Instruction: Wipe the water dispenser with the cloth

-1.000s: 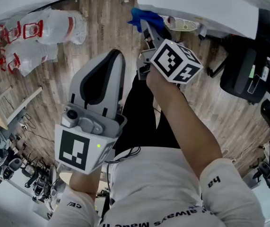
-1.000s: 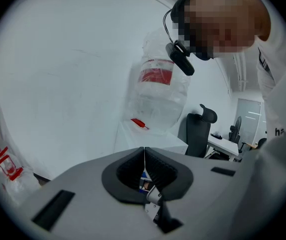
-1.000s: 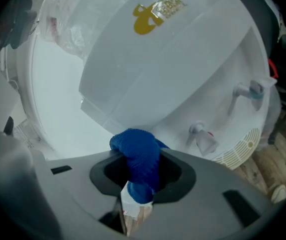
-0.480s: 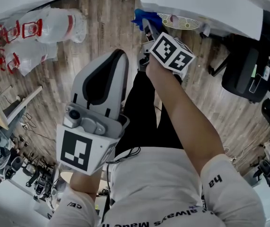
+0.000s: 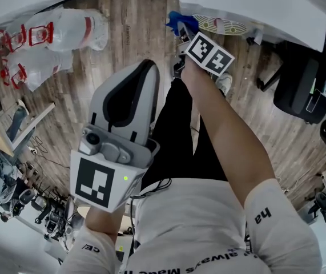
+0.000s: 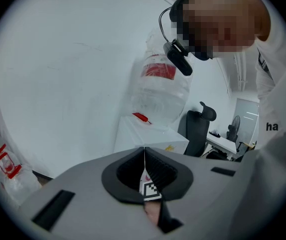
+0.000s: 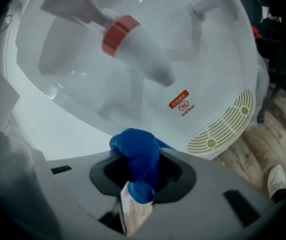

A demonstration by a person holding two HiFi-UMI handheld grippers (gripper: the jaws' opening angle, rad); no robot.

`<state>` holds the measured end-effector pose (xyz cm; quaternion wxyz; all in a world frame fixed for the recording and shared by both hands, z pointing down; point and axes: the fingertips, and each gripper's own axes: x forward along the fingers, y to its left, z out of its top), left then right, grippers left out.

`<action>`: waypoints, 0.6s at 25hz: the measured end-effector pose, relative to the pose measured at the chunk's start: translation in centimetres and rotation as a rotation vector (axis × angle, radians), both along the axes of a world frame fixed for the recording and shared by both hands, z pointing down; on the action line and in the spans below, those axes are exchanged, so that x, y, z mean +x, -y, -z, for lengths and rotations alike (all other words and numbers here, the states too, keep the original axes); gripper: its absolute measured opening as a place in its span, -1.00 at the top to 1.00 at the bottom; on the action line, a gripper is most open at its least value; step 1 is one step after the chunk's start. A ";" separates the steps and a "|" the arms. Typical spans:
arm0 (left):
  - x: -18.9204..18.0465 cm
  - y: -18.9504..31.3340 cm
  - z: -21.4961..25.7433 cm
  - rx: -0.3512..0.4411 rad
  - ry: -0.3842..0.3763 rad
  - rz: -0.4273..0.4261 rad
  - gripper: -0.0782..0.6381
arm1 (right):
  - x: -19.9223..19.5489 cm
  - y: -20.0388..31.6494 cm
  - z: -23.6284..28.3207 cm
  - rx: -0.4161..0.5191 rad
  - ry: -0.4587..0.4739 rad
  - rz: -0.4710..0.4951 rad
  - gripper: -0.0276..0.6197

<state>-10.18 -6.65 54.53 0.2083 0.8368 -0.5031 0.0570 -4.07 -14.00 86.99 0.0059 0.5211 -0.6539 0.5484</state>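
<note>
The white water dispenser [image 5: 248, 4] stands at the top right of the head view, its slotted drip tray [image 5: 224, 24] facing me. My right gripper [image 5: 181, 32] is shut on the blue cloth [image 5: 178, 20], which is held close below the dispenser's front. In the right gripper view the cloth [image 7: 138, 156] bulges out between the jaws of the right gripper [image 7: 140, 171], under the tap recess with the red tap [image 7: 118, 34] and beside the drip tray [image 7: 223, 124]. My left gripper [image 5: 147, 67] hangs back at mid-left with nothing in it, its jaws pressed together. From the left gripper [image 6: 144, 154] the dispenser [image 6: 150, 136] and its bottle [image 6: 160, 86] show.
Bagged water bottles [image 5: 54, 33] lie on the wooden floor [image 5: 123, 44] at the upper left. A black office chair [image 5: 305, 87] stands at the right. Cables and gear [image 5: 37, 210] crowd the lower left. A shoe [image 7: 278, 181] shows on the floor below the dispenser.
My right gripper with the cloth has moved up and slightly right, closer to the dispenser's drip tray. The left gripper has barely shifted.
</note>
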 end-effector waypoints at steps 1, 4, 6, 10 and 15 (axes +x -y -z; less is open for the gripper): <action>-0.1 0.0 -0.1 -0.003 0.002 0.000 0.72 | 0.0 0.0 -0.6 -0.008 -0.006 0.002 0.56; -0.4 -0.1 -0.2 -0.006 0.004 0.003 0.72 | 0.1 0.1 -2.5 -0.036 -0.009 0.002 0.56; -0.6 -0.1 -0.3 -0.009 0.005 0.004 0.72 | 0.1 0.1 -3.6 -0.051 -0.012 0.003 0.56; -1.0 -0.1 -0.1 -0.014 0.004 0.006 0.72 | 0.0 0.2 -5.3 -0.067 -0.030 0.014 0.56; -1.4 -0.5 -0.1 -0.019 0.015 0.015 0.72 | 0.3 0.1 -7.4 -0.082 -0.050 0.048 0.56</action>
